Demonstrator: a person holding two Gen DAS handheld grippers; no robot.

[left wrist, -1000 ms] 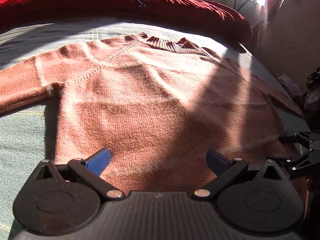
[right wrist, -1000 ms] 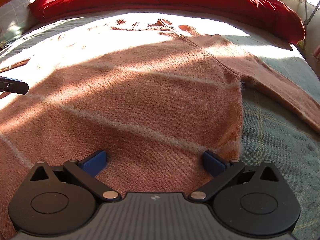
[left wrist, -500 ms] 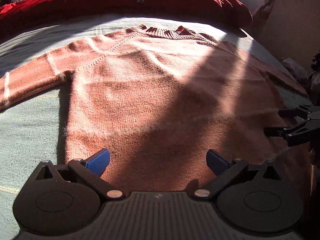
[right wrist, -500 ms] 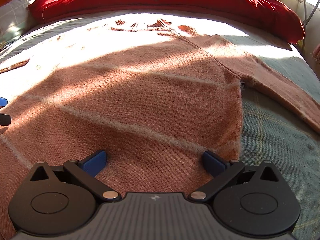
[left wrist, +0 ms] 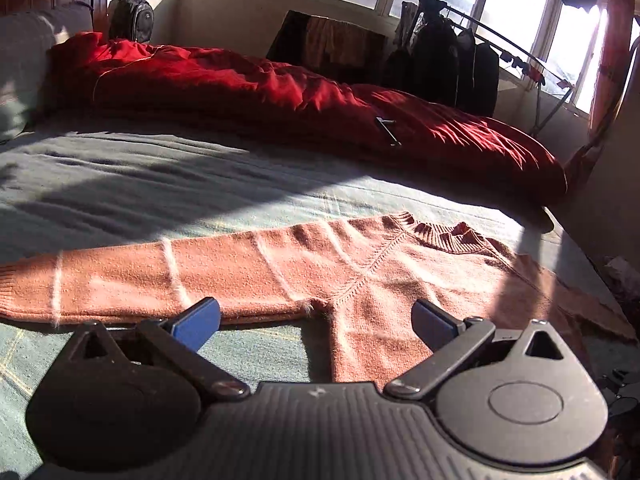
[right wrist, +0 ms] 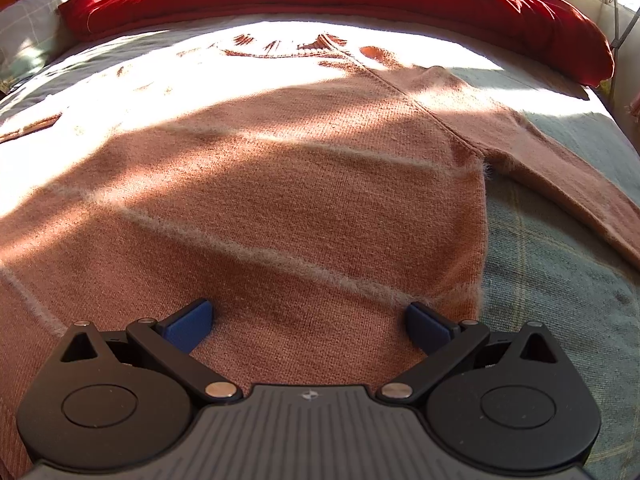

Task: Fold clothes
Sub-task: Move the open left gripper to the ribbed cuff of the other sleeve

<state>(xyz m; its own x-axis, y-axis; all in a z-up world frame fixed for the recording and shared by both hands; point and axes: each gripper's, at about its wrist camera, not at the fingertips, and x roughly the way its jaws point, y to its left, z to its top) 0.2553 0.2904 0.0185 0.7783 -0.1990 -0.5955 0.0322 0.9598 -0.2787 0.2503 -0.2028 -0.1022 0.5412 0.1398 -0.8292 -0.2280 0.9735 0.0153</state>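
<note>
A salmon-pink knit sweater (left wrist: 368,280) with thin white stripes lies flat on the bed, neck toward the red quilt. In the left wrist view its left sleeve (left wrist: 140,280) stretches out to the left. My left gripper (left wrist: 316,322) is open, hovering near that sleeve's armpit with nothing between its blue pads. In the right wrist view the sweater body (right wrist: 280,200) fills the middle and its right sleeve (right wrist: 560,184) runs off to the right. My right gripper (right wrist: 308,322) is open over the lower right part of the body, holding nothing.
A grey-green bedspread (left wrist: 160,184) covers the bed. A red quilt (left wrist: 280,96) with a small metal clip lies along the far side. A pillow (right wrist: 28,36) is at the far left. A clothes rack with dark garments (left wrist: 452,64) stands by the windows.
My left gripper has swung left and tilted up, from over the sweater's body to its left armpit and sleeve. The right gripper has stayed nearly still; the left gripper has left its view.
</note>
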